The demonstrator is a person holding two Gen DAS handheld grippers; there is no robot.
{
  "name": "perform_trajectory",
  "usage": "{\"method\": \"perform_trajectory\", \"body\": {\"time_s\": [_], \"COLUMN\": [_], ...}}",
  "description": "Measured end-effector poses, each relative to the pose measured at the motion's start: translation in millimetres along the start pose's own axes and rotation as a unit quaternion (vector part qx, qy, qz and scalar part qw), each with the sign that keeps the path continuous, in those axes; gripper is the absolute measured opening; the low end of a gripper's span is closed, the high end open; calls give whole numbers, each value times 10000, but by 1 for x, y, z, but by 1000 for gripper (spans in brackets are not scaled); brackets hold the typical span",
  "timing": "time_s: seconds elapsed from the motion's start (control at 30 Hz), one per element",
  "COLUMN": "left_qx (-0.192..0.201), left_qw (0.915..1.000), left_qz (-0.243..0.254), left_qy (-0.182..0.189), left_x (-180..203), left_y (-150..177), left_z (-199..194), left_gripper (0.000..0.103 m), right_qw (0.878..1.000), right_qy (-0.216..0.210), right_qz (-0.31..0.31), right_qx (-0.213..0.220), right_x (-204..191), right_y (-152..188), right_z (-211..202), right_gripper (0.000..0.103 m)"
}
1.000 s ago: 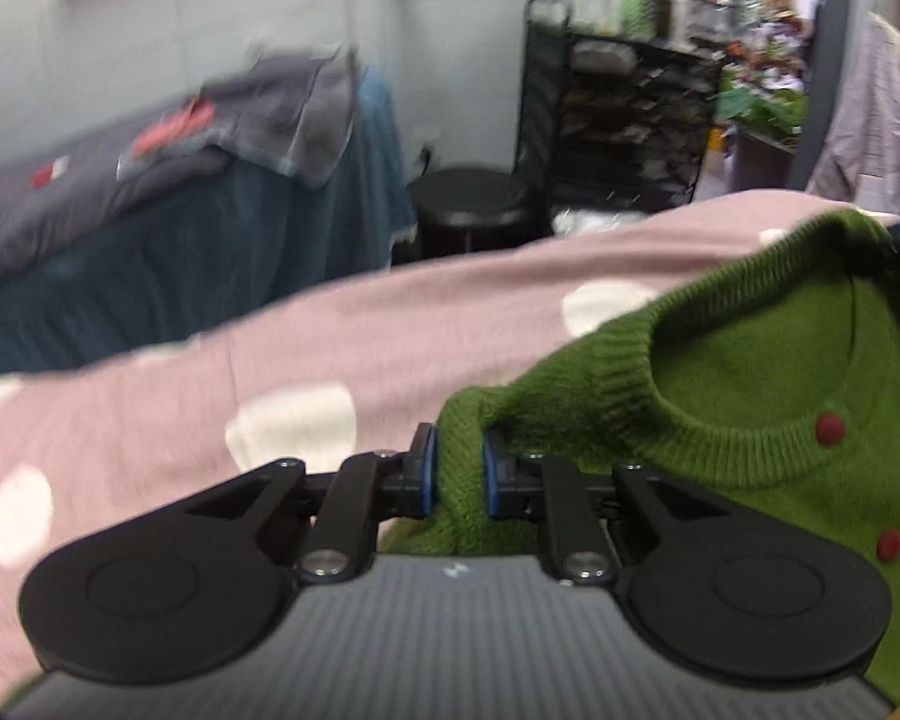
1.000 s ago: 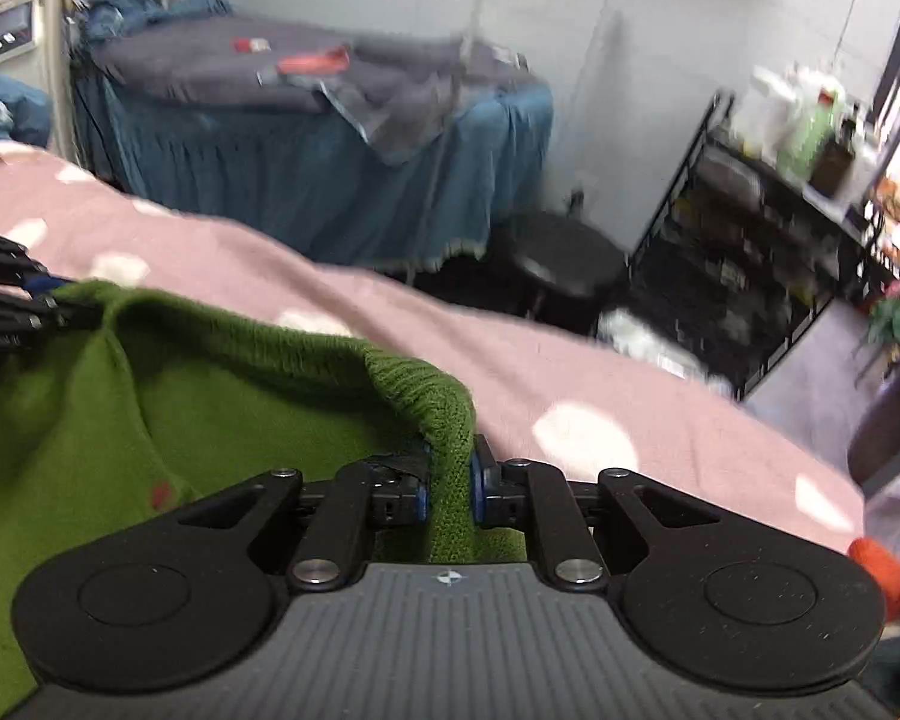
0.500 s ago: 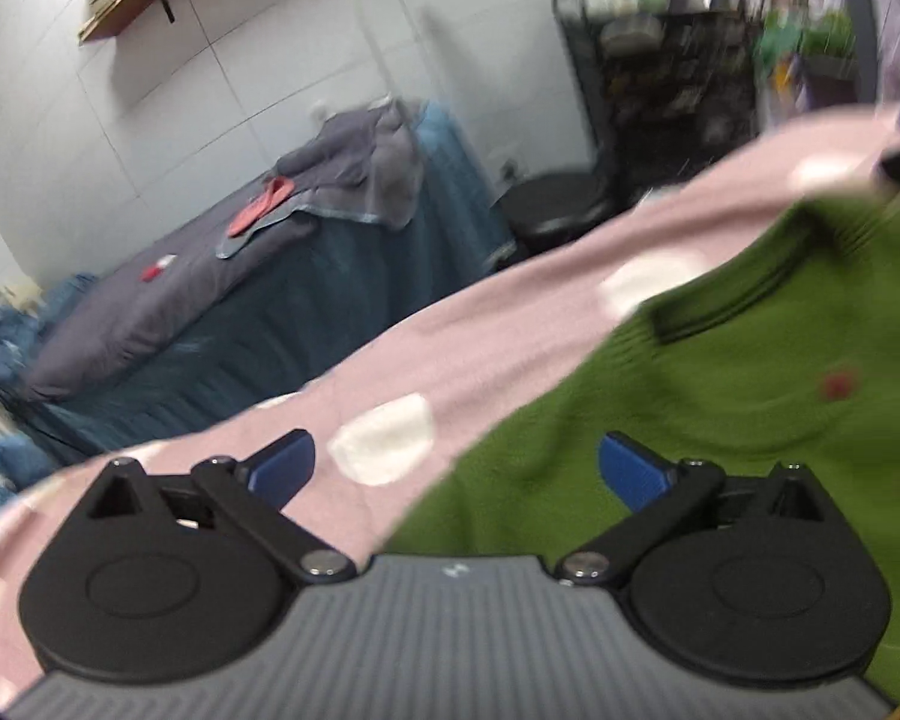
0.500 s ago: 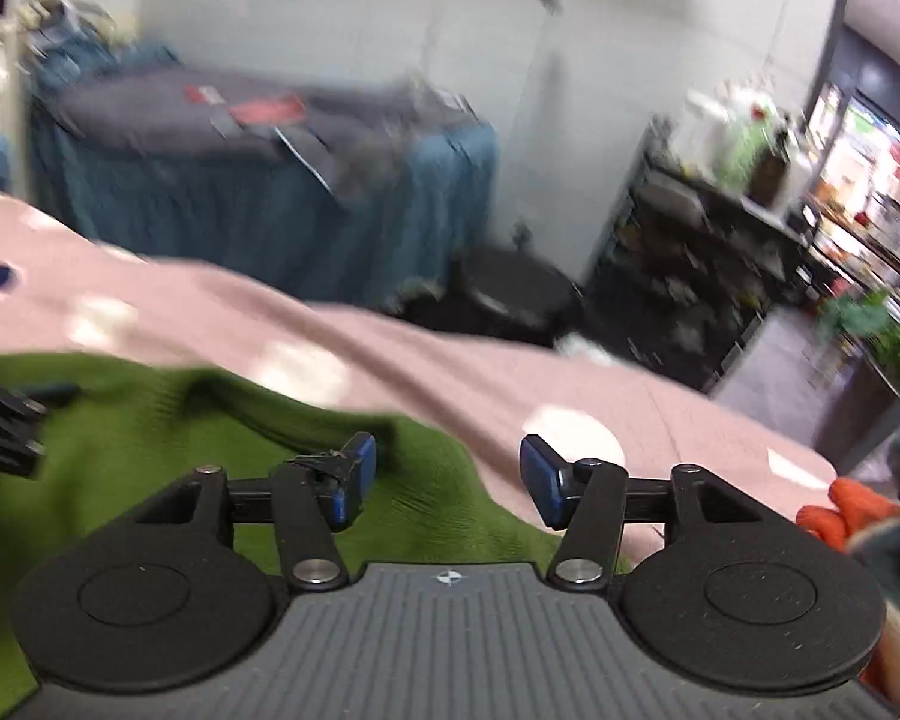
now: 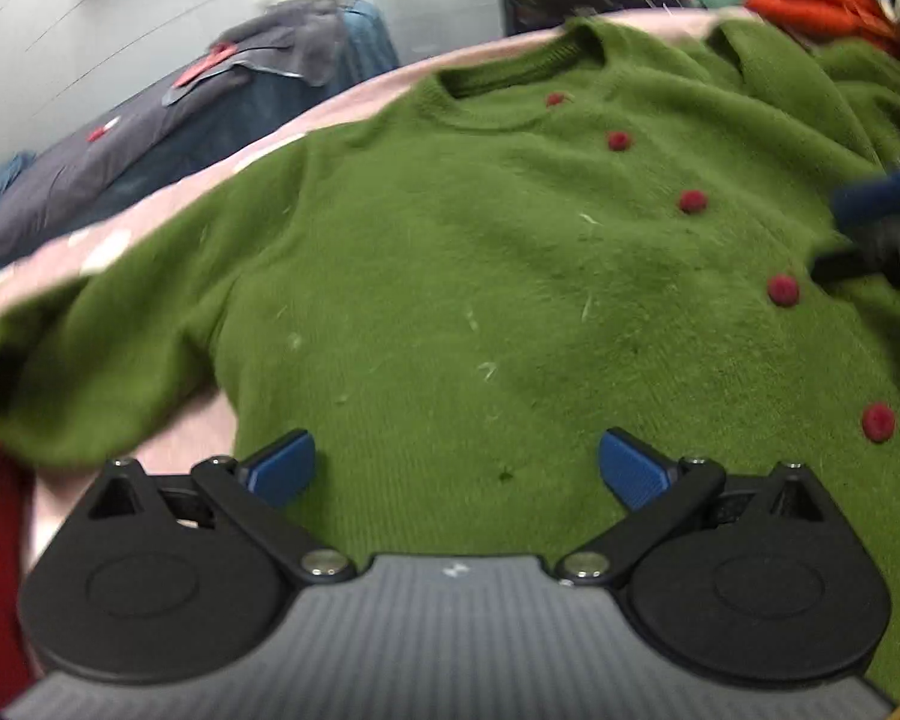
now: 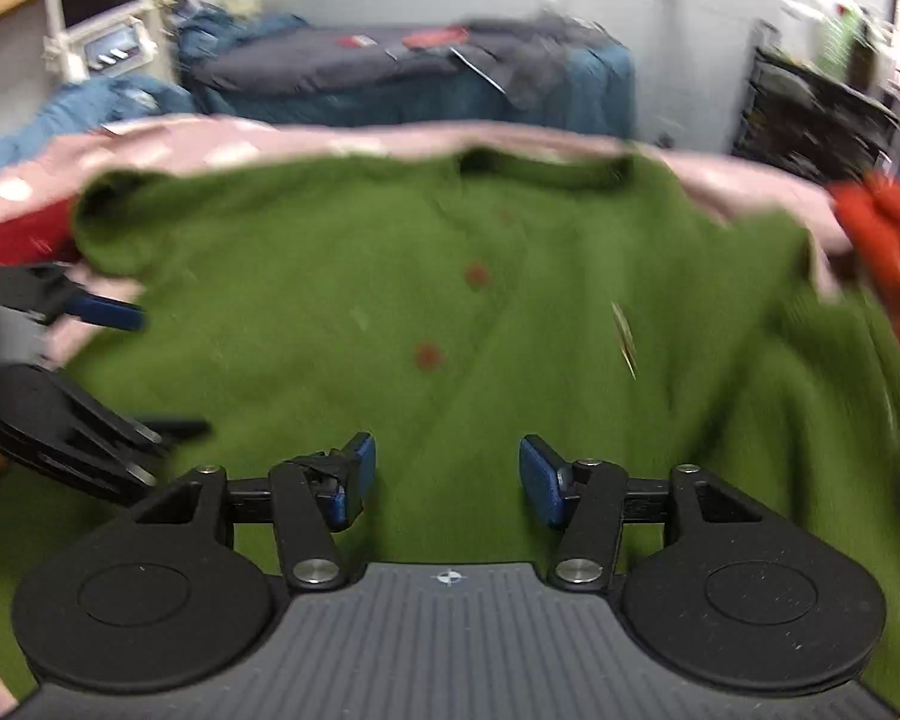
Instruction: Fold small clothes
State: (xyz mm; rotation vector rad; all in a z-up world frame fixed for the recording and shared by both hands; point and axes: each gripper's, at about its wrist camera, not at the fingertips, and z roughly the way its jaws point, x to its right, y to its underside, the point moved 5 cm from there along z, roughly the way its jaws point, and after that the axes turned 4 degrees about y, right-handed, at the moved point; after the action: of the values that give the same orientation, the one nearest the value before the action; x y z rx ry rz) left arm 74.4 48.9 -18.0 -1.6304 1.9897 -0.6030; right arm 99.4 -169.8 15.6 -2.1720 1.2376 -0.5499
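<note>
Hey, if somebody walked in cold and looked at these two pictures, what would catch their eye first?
The green cardigan with its row of red buttons, spread front-up on the pink dotted cover, fills both views. Next, an orange garment bunched at the cardigan's right edge. The left gripper hangs over the cardigan's hem, jaws wide apart with nothing between them.

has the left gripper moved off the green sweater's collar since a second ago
Yes. The left gripper, jaws open and empty, has pulled back toward the hem: the collar it pinched now lies far up the view, near the pink spotted cover.
</note>
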Motion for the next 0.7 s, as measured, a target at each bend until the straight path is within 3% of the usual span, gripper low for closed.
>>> {"method": "perform_trajectory", "body": {"time_s": [0.13, 0.33, 0.47, 0.57, 0.7], "left_qx": [-3, 340, 530, 671, 689], "left_qw": [9974, 9982, 9947, 9937, 9934], "left_qz": [-679, -458, -857, -851, -861], "left_qy": [225, -186, -213, -293, -311], "left_x": [-12, -2, -4, -2, -1], "left_y": [3, 8, 17, 19, 19], "left_z": [7, 0, -3, -3, -5], "left_gripper": [103, 103, 103, 103, 103], "right_qw": [9991, 9935, 9948, 9933, 9887], "right_qy": [159, -8, -113, 241, 831], "right_qz": [299, 683, 482, 389, 157], "right_qx": [244, 910, 890, 1065, 1235], "right_x": [0, -12, -22, -19, 5], "right_y": [3, 17, 38, 47, 55], "right_z": [-11, -57, -66, -76, -95], "right_gripper": [92, 102, 103, 103, 95]}}
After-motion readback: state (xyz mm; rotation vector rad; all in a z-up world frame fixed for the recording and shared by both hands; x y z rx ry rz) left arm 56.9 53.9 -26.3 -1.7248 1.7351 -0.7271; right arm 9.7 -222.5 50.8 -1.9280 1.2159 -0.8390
